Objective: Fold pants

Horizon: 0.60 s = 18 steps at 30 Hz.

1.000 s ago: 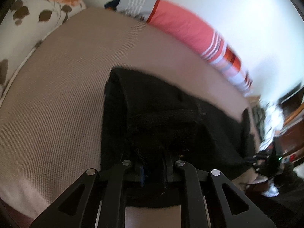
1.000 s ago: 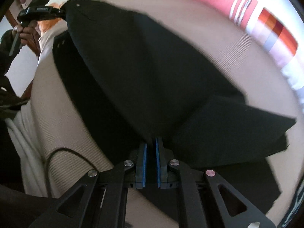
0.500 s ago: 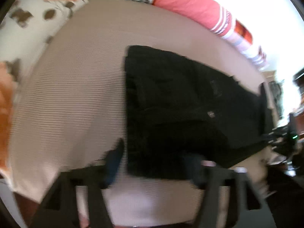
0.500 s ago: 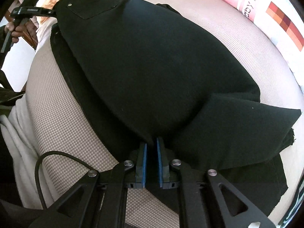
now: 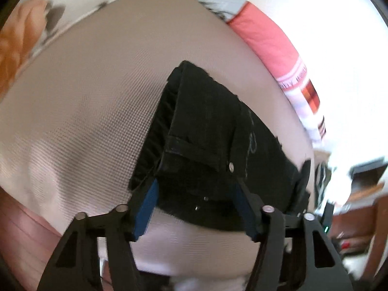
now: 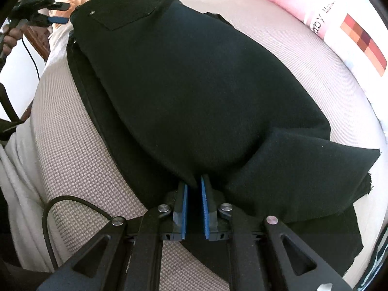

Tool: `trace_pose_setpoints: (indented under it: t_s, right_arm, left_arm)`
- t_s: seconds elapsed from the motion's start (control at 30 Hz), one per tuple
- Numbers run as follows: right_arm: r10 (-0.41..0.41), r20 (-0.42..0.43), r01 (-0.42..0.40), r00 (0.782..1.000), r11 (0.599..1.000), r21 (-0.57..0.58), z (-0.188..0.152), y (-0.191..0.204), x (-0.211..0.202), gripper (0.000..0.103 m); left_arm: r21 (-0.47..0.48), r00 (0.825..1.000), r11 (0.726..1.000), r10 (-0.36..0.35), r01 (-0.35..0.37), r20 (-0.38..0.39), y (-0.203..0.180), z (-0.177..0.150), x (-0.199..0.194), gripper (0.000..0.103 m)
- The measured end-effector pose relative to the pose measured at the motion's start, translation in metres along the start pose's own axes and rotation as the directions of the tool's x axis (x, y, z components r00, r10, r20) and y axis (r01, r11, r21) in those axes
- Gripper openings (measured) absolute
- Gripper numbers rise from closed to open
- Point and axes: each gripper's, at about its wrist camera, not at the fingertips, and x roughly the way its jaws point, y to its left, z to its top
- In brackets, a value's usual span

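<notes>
Black pants [image 6: 198,92] laid on beige bedcover [image 5: 80,101]; pink pillow [image 5: 269,36] by wall. R gripper [image 6: 194,181] clamped on fabric, L gripper [image 5: 196,194] spread wide.

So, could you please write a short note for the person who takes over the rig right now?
Left claw: open, at the waistband end of the black pants, gripping nothing.
Right claw: shut on the pants' edge near the leg end.
Pants lie on the beige bed cover, one layer folded over the other lengthwise; the leg end looks bunched and uneven.
Done: first lengthwise fold, it seems.
Left: release the right claw, smooth the leg end, then fold across.
</notes>
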Motion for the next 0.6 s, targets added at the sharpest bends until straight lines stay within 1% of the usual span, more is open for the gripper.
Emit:
trace_pose_setpoints:
  t_s: [0.03,0.07,0.1,0.13,0.17,0.23,0.3,0.4,0.5,0.57,0.6]
  right_arm:
    - [0.003,0.003,-0.003,1.000,1.000,0.010,-0.001,-0.002,0.000,0.011]
    - [0.004,0.004,-0.004,1.000,1.000,0.019,-0.003,-0.002,-0.001,0.011]
    - [0.002,0.005,-0.003,1.000,1.000,0.030,-0.003,-0.002,-0.002,0.010]
    - [0.002,0.004,-0.002,1.000,0.999,0.050,-0.004,-0.003,-0.003,0.010]
    - [0.002,0.003,-0.002,1.000,0.998,0.062,-0.003,-0.005,-0.004,0.009]
    - [-0.009,0.005,0.009,1.000,0.998,0.067,-0.005,-0.002,-0.010,0.007]
    - [-0.003,0.004,0.002,1.000,0.996,0.093,-0.008,-0.002,-0.019,0.006]
    - [0.018,0.000,-0.018,1.000,0.995,0.100,-0.017,0.003,-0.031,0.006]
    - [0.050,-0.027,-0.048,0.998,0.994,0.095,-0.024,0.010,-0.029,0.006]
    - [0.068,-0.048,-0.063,0.996,0.993,0.099,-0.029,0.017,-0.021,0.007]
    - [0.065,-0.054,-0.059,0.996,0.993,0.101,-0.029,0.017,-0.017,0.007]
  left_arm:
    - [-0.024,1.000,1.000,0.003,-0.003,0.000,-0.001,0.002,0.006,0.050]
    - [-0.038,1.000,0.999,0.009,-0.009,0.001,0.000,0.003,0.011,0.040]
    - [-0.038,1.000,0.999,0.020,-0.019,0.003,-0.001,0.005,0.015,0.034]
    - [-0.027,0.999,0.999,0.032,-0.032,0.008,-0.002,0.003,0.015,0.027]
    - [0.008,0.998,0.999,0.052,-0.052,0.024,-0.008,0.003,0.016,0.022]
    - [0.069,0.996,0.994,0.083,-0.086,0.037,-0.017,0.001,0.013,0.019]
    - [0.119,0.995,0.988,0.096,-0.100,0.037,-0.024,0.002,0.011,0.019]
    - [0.189,0.993,0.975,0.117,-0.116,0.009,-0.027,-0.001,0.012,0.018]
    - [0.256,0.985,0.954,0.169,-0.155,-0.031,-0.020,-0.005,0.020,0.018]
    - [0.291,0.980,0.940,0.197,-0.178,-0.036,-0.018,-0.007,0.026,0.019]
    - [0.310,0.977,0.932,0.210,-0.190,-0.031,-0.018,-0.009,0.029,0.019]
